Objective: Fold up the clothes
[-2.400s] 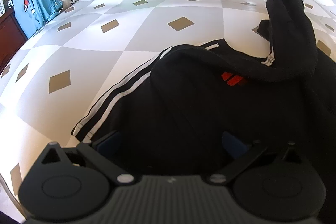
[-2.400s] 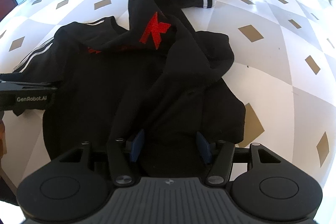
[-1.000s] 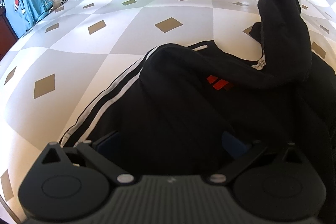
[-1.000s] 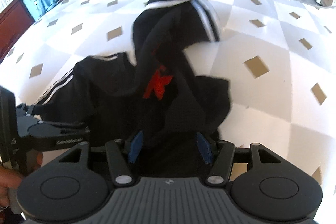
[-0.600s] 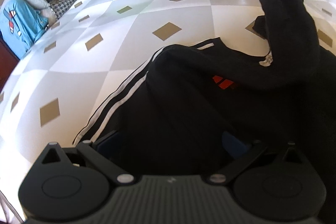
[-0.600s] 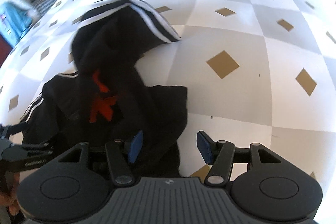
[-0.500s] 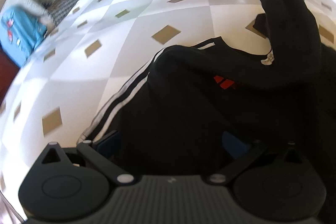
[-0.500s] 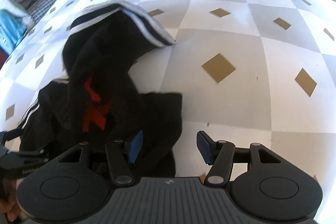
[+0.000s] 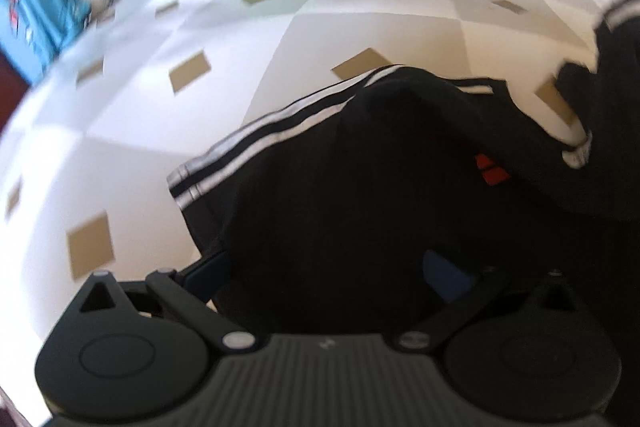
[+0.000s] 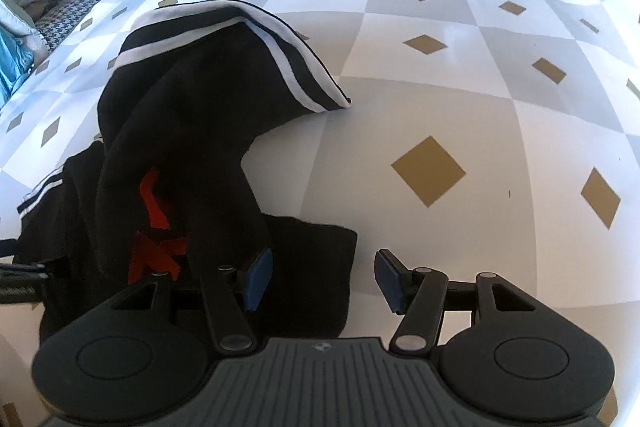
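Since 1 second ago, the right hand-held gripper [image 10: 322, 281] has swung off the black garment [image 10: 192, 155] toward its right hem corner, jaws apart and empty over the tabletop [image 10: 460, 99]. The left hand-held gripper [image 9: 324, 267] stands wide over cloth; I cannot tell whether it grips. Flattening is under way on the near-left part; next, pinch that corner and pull it outward.
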`<state>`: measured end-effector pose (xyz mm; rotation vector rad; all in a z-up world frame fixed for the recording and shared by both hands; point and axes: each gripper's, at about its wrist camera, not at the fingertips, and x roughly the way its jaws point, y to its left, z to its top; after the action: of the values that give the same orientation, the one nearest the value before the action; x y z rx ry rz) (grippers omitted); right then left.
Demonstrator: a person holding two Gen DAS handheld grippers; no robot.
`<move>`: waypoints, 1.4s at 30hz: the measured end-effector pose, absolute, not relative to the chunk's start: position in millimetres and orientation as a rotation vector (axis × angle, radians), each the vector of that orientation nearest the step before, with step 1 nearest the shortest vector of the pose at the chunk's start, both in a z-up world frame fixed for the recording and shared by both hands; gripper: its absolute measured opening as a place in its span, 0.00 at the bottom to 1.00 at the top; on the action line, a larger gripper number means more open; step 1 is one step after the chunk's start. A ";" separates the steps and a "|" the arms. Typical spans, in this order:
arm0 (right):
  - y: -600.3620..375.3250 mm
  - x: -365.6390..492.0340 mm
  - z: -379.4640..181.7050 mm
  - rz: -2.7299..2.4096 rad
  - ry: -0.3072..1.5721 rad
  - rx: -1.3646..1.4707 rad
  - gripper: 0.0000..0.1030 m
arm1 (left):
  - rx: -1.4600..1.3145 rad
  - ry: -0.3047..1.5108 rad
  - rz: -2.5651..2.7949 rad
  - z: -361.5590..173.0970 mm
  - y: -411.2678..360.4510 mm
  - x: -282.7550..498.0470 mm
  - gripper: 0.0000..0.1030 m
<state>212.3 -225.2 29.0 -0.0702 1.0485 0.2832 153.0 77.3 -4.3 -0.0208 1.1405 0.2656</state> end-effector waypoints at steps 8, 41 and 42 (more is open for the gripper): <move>-215.4 214.2 17.9 0.265 1.026 -0.153 0.58 | -0.021 1.125 0.281 -5.0 74.3 150.3 1.00; -291.3 181.5 25.5 0.122 1.126 -0.208 0.71 | 0.170 1.034 0.290 -4.2 58.0 140.2 1.00; -293.9 178.9 25.6 0.122 1.132 -0.209 0.71 | 0.178 1.031 0.293 -4.3 57.5 139.5 1.00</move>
<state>178.9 -293.9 25.6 -0.2088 1.1318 0.1220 139.5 57.5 -4.3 0.1776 1.0307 0.2927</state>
